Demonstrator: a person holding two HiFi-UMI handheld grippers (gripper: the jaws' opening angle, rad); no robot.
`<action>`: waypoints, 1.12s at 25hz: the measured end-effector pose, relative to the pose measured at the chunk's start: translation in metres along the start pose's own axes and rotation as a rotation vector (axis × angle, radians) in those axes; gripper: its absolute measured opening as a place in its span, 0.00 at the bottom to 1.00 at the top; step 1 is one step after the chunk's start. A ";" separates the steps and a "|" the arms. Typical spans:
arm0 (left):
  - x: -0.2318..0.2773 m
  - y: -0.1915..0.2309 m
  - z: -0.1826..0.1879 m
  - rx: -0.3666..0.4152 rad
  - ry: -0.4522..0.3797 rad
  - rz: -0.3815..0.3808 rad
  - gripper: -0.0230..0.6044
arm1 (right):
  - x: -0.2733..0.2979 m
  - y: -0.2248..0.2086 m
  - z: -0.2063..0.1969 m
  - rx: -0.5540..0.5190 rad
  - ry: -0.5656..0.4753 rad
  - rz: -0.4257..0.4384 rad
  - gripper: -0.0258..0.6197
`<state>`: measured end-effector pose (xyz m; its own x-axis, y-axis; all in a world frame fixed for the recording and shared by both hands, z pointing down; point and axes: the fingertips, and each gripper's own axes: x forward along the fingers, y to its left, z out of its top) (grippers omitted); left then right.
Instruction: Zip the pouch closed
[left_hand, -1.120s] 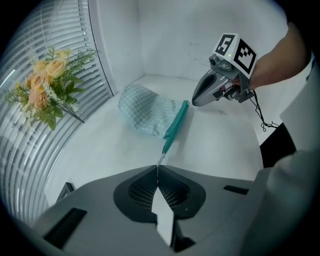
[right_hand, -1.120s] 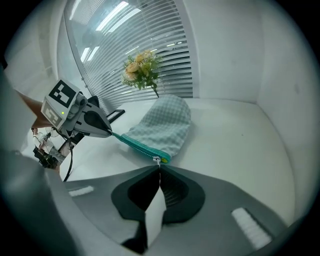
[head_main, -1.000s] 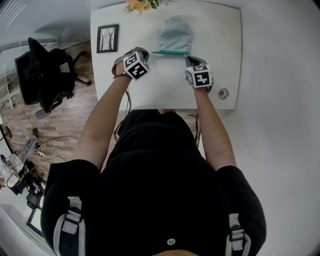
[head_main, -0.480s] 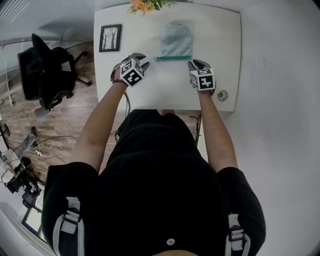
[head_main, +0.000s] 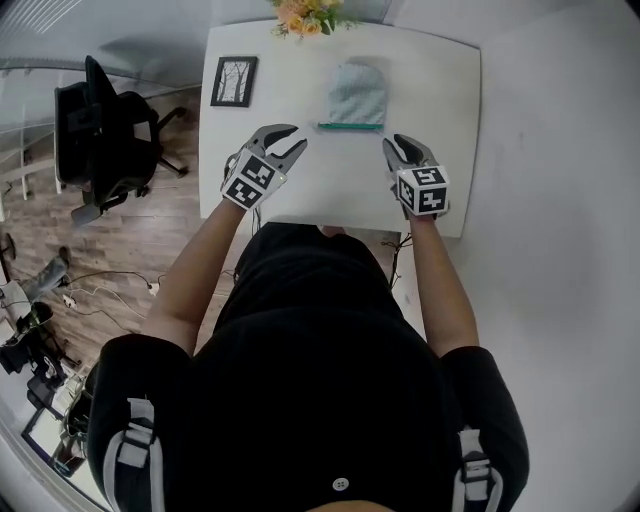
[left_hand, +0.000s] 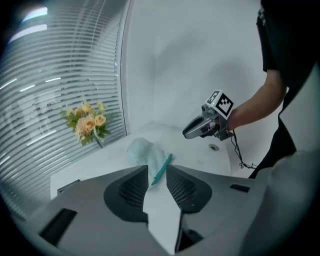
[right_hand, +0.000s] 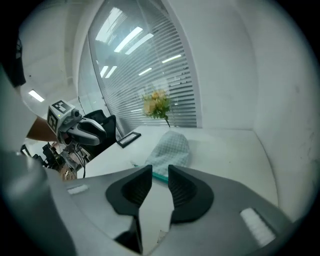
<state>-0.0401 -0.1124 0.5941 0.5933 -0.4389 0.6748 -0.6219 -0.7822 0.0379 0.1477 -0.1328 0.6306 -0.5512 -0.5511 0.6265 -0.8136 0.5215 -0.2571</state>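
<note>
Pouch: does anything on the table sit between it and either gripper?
Nothing visible does. Only bare table lies between the pouch and the left gripper and right gripper, both empty; the right's jaws are opening. The picture frame and flowers stand clear of both paths.

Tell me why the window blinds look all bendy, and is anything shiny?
Left gripper view: the wide lens bows the blinds into curves, and the corners go dark. Right gripper view: same bending, plus bright light streaks glaring up high. Head view: the table edges curve too; the pouch looks sharp and evenly lit.
</note>
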 end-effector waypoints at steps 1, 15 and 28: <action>-0.009 -0.003 0.012 -0.015 -0.041 0.008 0.22 | -0.008 0.005 0.010 -0.006 -0.032 0.018 0.21; -0.100 -0.031 0.156 -0.104 -0.497 0.095 0.22 | -0.115 0.081 0.152 -0.154 -0.449 0.233 0.21; -0.137 -0.054 0.215 -0.040 -0.633 0.129 0.05 | -0.174 0.120 0.199 -0.321 -0.592 0.269 0.06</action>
<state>0.0227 -0.1053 0.3413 0.6914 -0.7138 0.1114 -0.7198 -0.6938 0.0215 0.1093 -0.1038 0.3445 -0.8067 -0.5893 0.0454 -0.5910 0.8044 -0.0605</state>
